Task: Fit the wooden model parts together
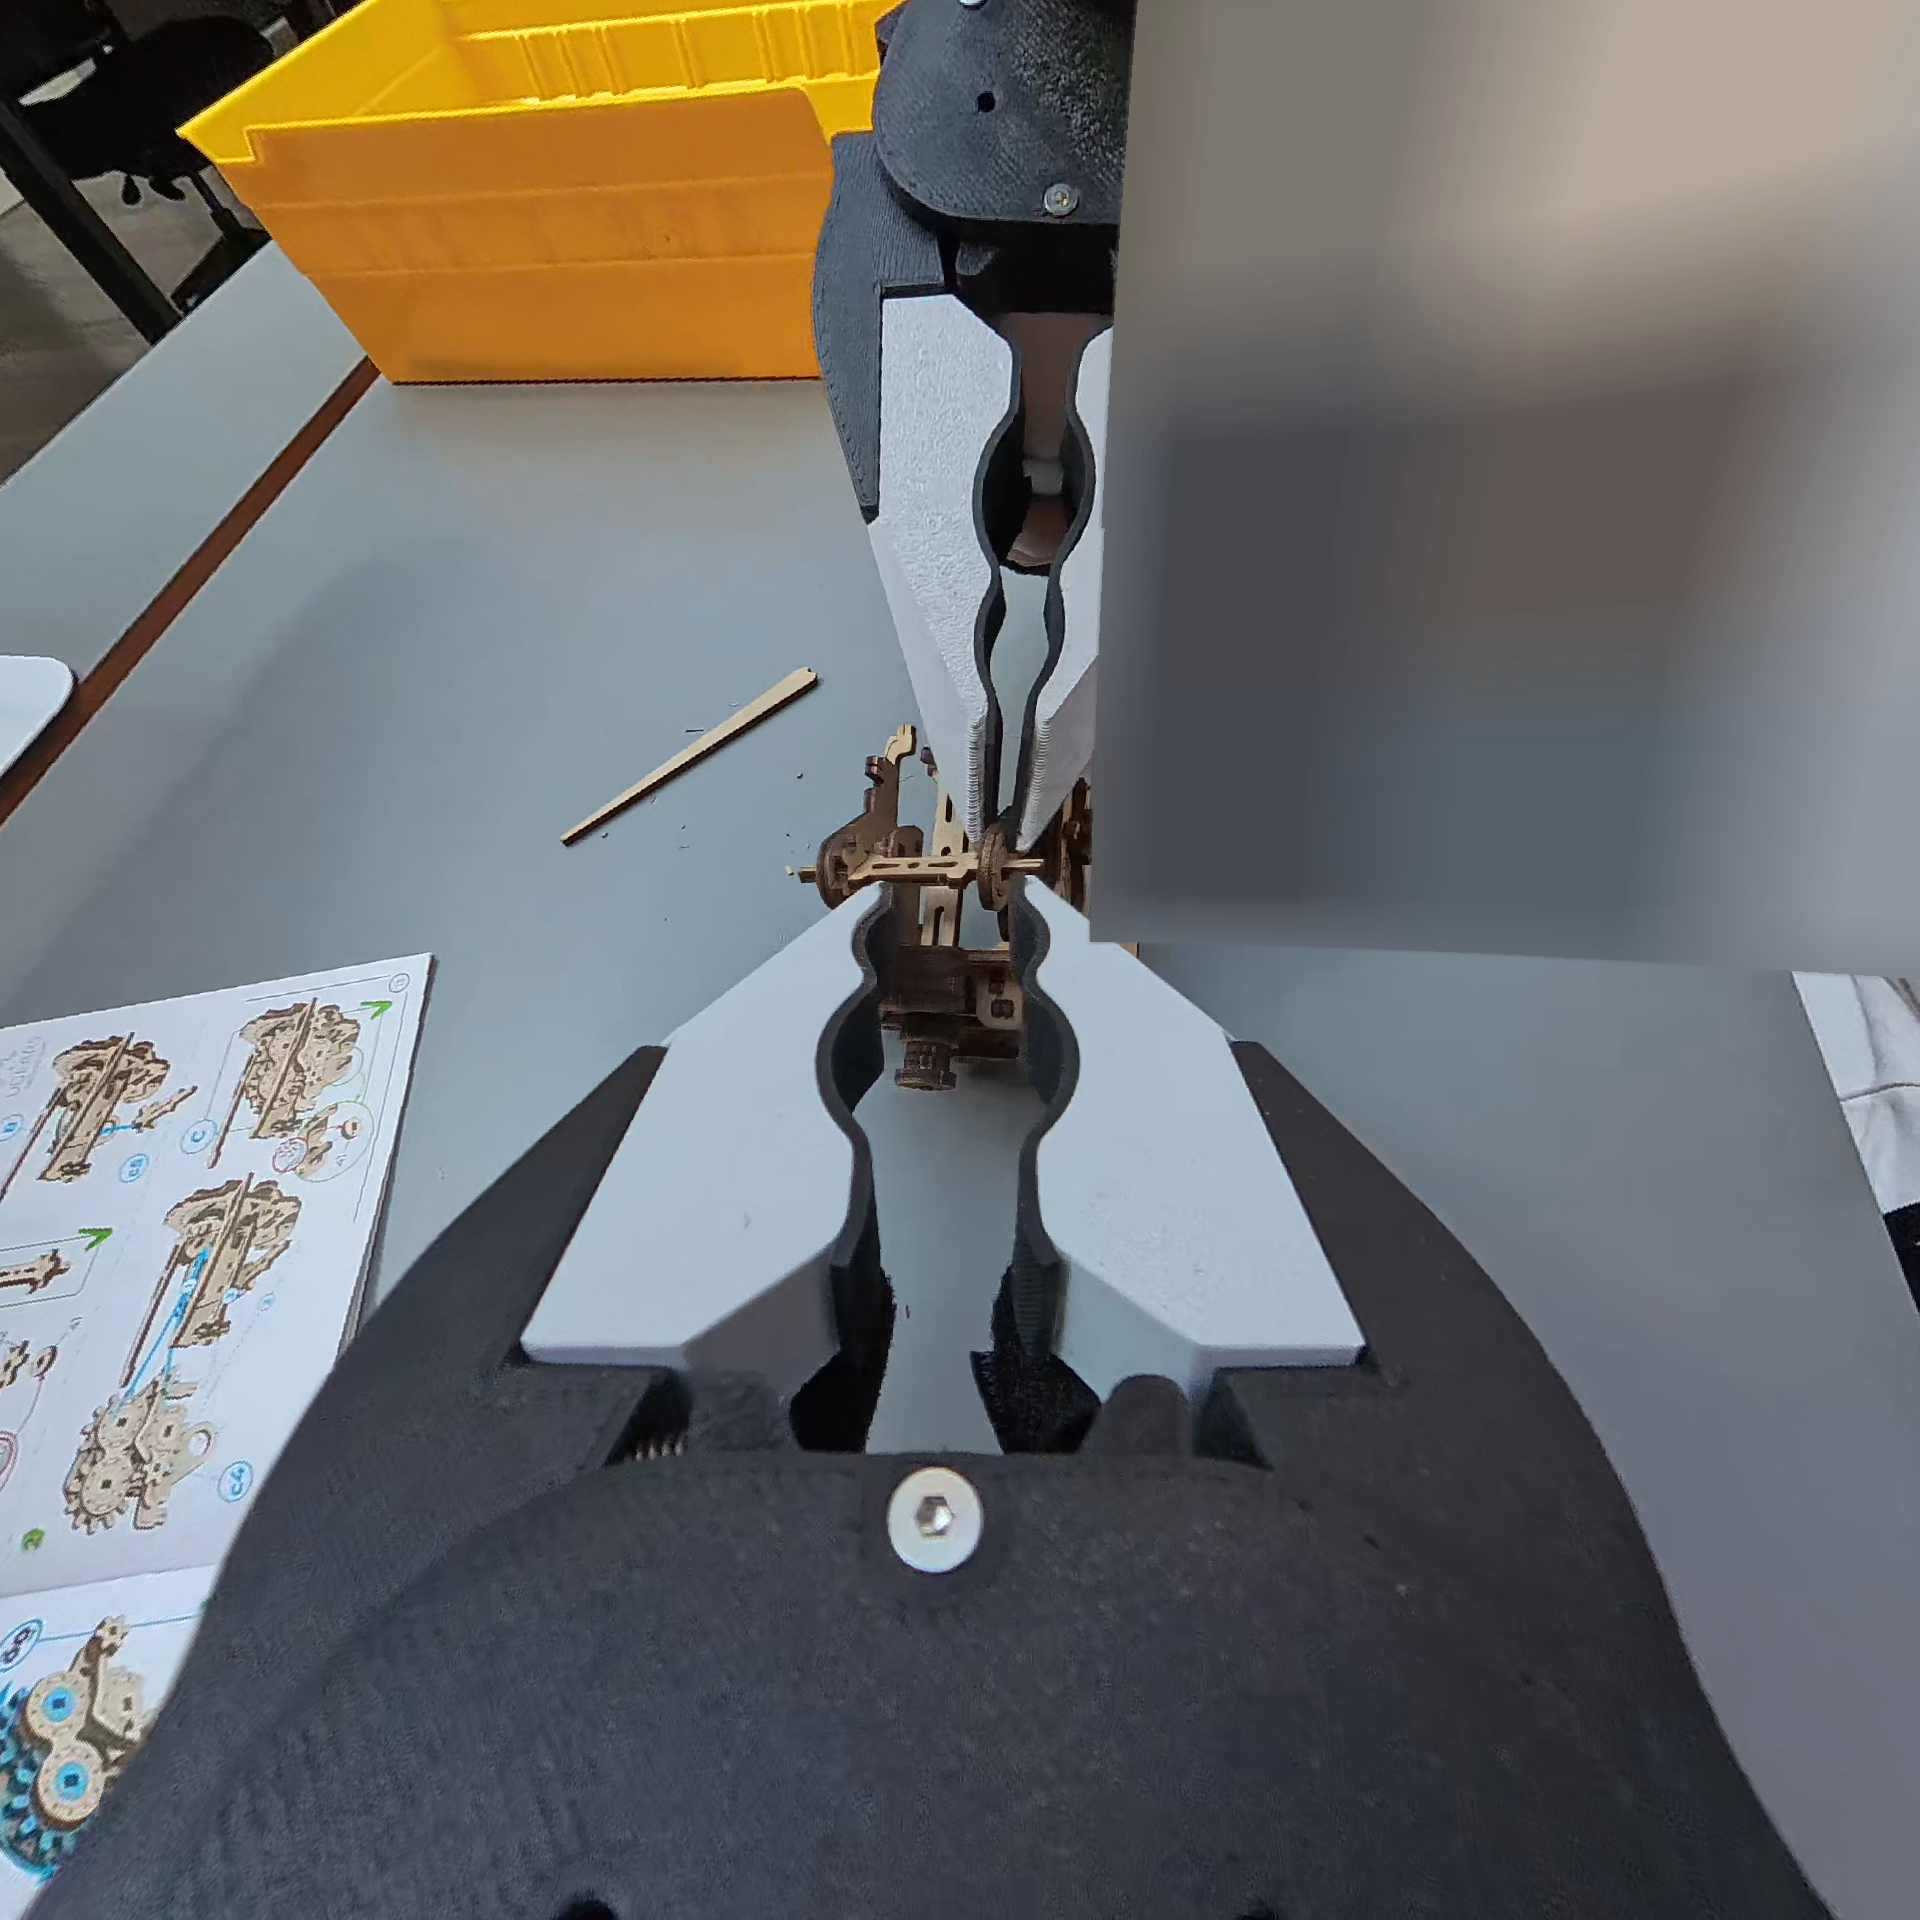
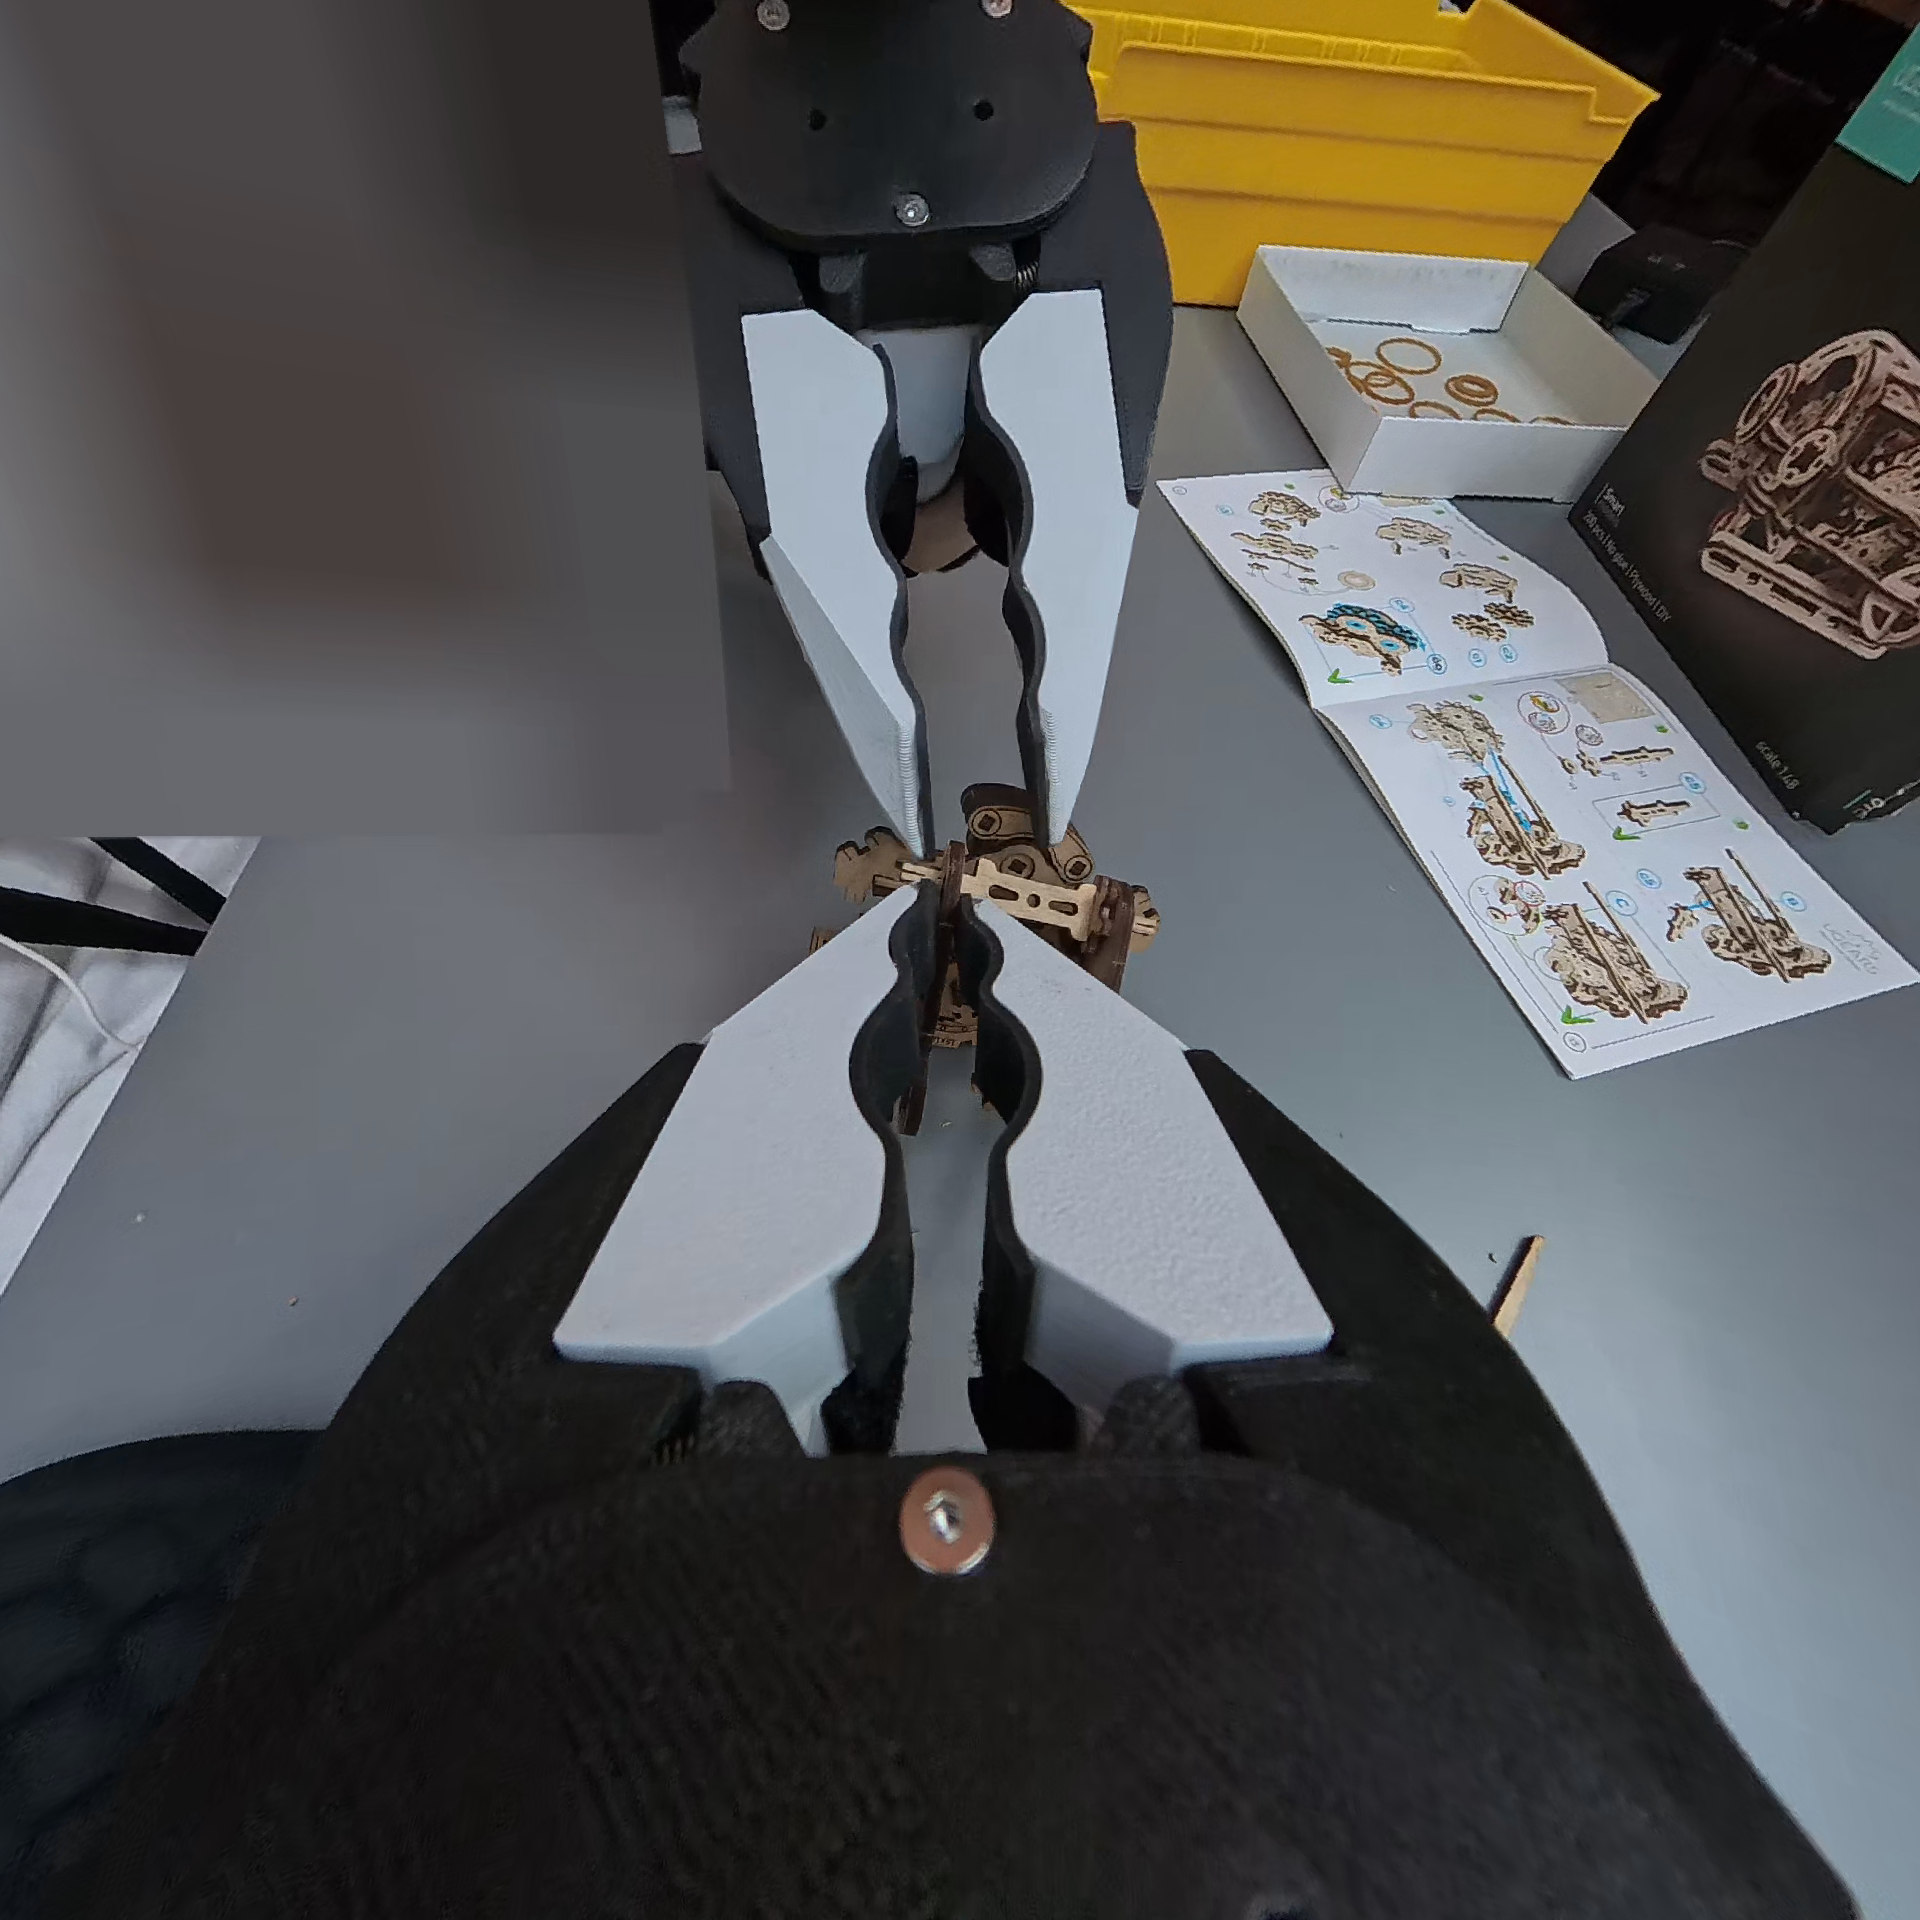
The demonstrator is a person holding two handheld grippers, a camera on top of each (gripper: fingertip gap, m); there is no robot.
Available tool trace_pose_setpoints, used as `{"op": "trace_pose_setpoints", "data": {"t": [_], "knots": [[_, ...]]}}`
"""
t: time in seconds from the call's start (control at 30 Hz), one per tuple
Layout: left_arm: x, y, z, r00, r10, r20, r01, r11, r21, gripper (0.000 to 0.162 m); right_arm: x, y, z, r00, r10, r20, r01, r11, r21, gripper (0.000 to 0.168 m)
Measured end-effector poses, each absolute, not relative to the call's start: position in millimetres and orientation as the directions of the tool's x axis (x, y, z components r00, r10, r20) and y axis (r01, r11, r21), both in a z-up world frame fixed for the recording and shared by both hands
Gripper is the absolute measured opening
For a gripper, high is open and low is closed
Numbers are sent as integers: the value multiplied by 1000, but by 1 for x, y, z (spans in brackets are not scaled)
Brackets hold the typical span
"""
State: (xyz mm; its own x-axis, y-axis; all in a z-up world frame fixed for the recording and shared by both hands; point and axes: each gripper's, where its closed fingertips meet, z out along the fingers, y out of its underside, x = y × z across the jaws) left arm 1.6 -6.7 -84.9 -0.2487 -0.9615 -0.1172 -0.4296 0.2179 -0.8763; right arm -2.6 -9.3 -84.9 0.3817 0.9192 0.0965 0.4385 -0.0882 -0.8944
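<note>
**Both grippers meet at the little axle**

Nearest the lens, the left gripper [image 1: 951, 896] has its fingers set around the wooden model [image 1: 940, 977], narrowly parted on either side of its frame, seemingly steadying it upright on the grey bench [image 1: 468, 644]. From the far side, the right gripper [image 2: 937, 896] pinches a small dark wheel [image 2: 951, 883] threaded on the thin cross axle [image 2: 1023, 888], probably to push it home. A loose wooden stick [image 1: 691, 755], the instruction sheet [image 1: 208, 1195] and the yellow bin [image 1: 540, 229] lie aside, clear of the work.
</note>
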Motion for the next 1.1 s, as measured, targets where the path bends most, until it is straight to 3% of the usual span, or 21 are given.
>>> {"op": "trace_pose_setpoints", "data": {"t": [0.23, 0.5, 0.6, 1.1], "knots": [[-1, -15, -87, -298, -942, -158, -433, 280, -857, 8, -7, -13, -86, 361, 920, 152, 474, -41, -880, 0], [-1, -15, -88, -293, -942, -162, -435, 282, -855, 8, -6, -13, -85, 367, 922, 125, 456, -61, -888, 1], [-1, -16, -88, -294, -942, -162, -430, 282, -858, 7, -4, -8, -86, 397, 914, 85, 438, -107, -892, 13], [0, -18, -88, -298, -937, -180, -425, 299, -854, 7, -6, -13, -94, 388, 921, 26, 468, -173, -866, 10]]}}
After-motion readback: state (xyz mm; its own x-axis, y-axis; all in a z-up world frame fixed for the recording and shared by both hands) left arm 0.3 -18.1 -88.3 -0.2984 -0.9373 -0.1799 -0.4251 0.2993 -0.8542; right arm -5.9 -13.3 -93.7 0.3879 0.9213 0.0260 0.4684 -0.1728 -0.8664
